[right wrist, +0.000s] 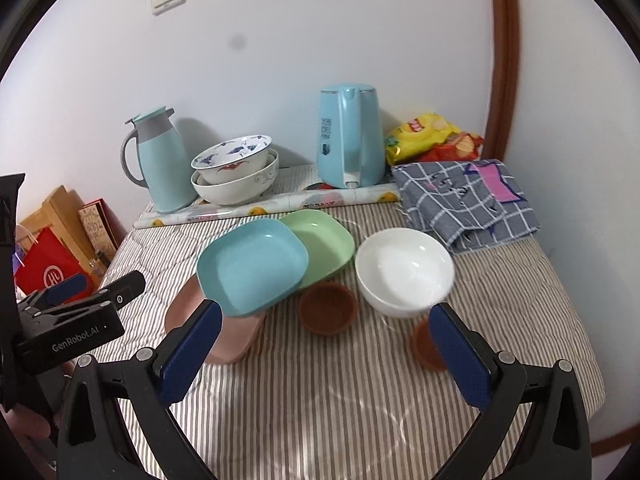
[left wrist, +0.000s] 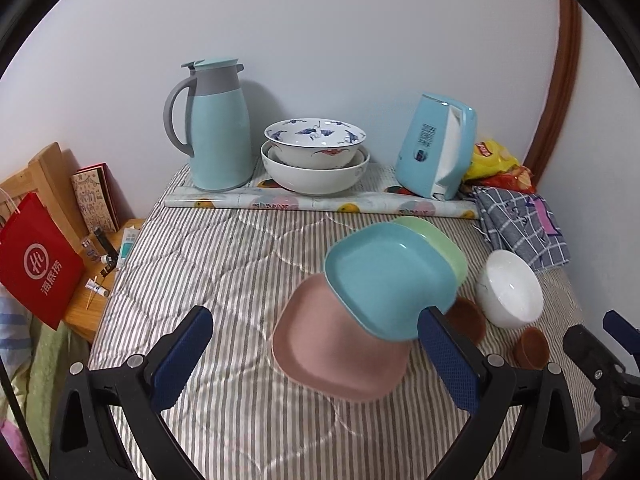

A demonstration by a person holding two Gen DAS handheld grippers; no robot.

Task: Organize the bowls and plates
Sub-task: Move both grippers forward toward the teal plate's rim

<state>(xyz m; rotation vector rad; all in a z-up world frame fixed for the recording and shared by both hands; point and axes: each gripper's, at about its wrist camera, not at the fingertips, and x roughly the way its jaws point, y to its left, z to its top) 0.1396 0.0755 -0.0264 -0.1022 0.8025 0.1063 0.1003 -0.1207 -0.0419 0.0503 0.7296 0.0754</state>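
Three square plates overlap on the striped bedspread: a pink plate [left wrist: 340, 352] [right wrist: 188, 312] lowest, a blue plate [left wrist: 384, 276] [right wrist: 252, 264] tilted on it, a green plate [left wrist: 440, 244] [right wrist: 324, 244] behind. A white bowl [left wrist: 512, 288] [right wrist: 404, 268] stands to their right, with two small brown bowls [right wrist: 328, 308] [right wrist: 426, 344] near it. Two large bowls [left wrist: 316, 156] [right wrist: 236, 176] are nested at the back. My left gripper [left wrist: 316, 356] is open over the pink plate. My right gripper [right wrist: 324, 356] is open, in front of the brown bowls. Both hold nothing.
A teal jug [left wrist: 218, 128] [right wrist: 160, 160] and a blue kettle [left wrist: 436, 144] [right wrist: 350, 136] stand at the back by the wall. Folded checked cloth [right wrist: 464, 200] and snack bags [right wrist: 432, 136] lie back right. A red bag [left wrist: 36, 264] and a wooden side table [left wrist: 100, 280] are left.
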